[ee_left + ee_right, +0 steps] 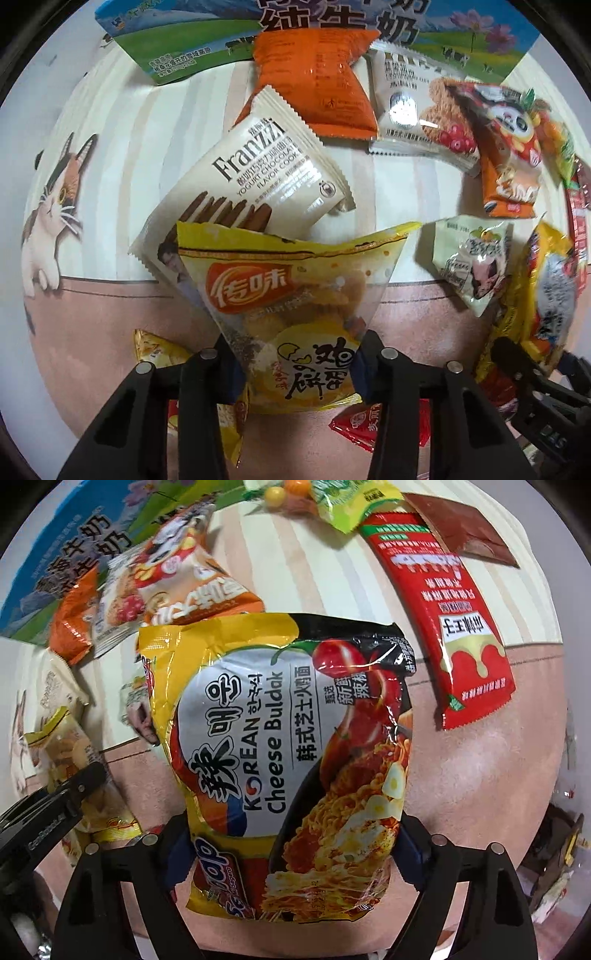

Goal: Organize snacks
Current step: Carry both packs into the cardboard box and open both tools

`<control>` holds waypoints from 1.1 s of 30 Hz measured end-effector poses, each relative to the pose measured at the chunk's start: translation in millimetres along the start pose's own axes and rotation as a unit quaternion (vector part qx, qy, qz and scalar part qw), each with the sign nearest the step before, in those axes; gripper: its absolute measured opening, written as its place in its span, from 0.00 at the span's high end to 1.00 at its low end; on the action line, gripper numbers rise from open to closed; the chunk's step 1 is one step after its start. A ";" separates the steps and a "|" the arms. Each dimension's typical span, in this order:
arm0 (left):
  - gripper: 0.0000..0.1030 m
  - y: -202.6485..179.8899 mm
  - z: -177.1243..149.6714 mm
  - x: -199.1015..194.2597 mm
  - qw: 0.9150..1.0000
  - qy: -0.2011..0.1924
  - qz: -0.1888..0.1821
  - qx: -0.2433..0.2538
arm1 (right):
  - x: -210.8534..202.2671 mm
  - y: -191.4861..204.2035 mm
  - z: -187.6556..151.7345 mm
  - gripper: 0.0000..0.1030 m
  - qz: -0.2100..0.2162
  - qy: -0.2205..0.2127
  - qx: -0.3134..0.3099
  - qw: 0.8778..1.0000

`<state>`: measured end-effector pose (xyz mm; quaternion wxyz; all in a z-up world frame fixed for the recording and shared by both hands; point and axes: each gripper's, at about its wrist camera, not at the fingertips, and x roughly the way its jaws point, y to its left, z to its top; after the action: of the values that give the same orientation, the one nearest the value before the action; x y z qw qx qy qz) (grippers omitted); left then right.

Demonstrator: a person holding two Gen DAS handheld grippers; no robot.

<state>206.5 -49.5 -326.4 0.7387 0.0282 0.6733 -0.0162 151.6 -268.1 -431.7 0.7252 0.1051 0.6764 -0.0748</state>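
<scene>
My left gripper (297, 369) is shut on a yellow egg-biscuit packet (291, 302) and holds it above the table. Behind it lies a cream Franzzi cookie packet (258, 177). My right gripper (295, 849) is shut on a large yellow Cheese Buldak noodle packet (288, 746), held up off the table. The noodle packet also shows at the right edge of the left wrist view (546, 288), and the egg-biscuit packet shows at the left of the right wrist view (74, 760).
A milk carton box (184, 44) stands at the back. An orange packet (321, 81), a white oat bar packet (417, 107), a panda snack packet (513, 147) and a small pale packet (469, 262) lie scattered. A long red packet (443, 616) and a brown sachet (461, 528) lie right.
</scene>
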 end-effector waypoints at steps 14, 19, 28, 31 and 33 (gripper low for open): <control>0.60 -19.7 1.6 5.4 0.999 0.016 0.033 -0.007 | 11.9 -25.7 25.5 0.15 0.020 0.025 -0.043 0.999; 0.60 -28.8 -8.1 -26.5 1.000 0.001 0.016 0.015 | 4.2 -34.5 17.3 0.15 0.033 0.010 -0.037 0.999; 0.60 -25.2 16.8 -125.3 0.995 -0.079 -0.035 0.045 | -59.1 -40.3 14.9 0.15 0.072 -0.048 -0.043 0.995; 0.60 -24.8 44.1 -158.9 0.991 -0.112 -0.050 0.047 | -87.6 -39.2 29.8 0.15 0.095 -0.070 -0.052 0.992; 0.60 -22.0 67.0 -180.1 0.989 -0.125 -0.065 0.051 | -106.3 -37.1 42.6 0.15 0.110 -0.089 -0.059 0.988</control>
<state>255.0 -78.2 -141.3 0.8123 0.0199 0.5740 -0.1017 175.5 -318.3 -325.0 0.7914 0.1293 0.5964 0.0363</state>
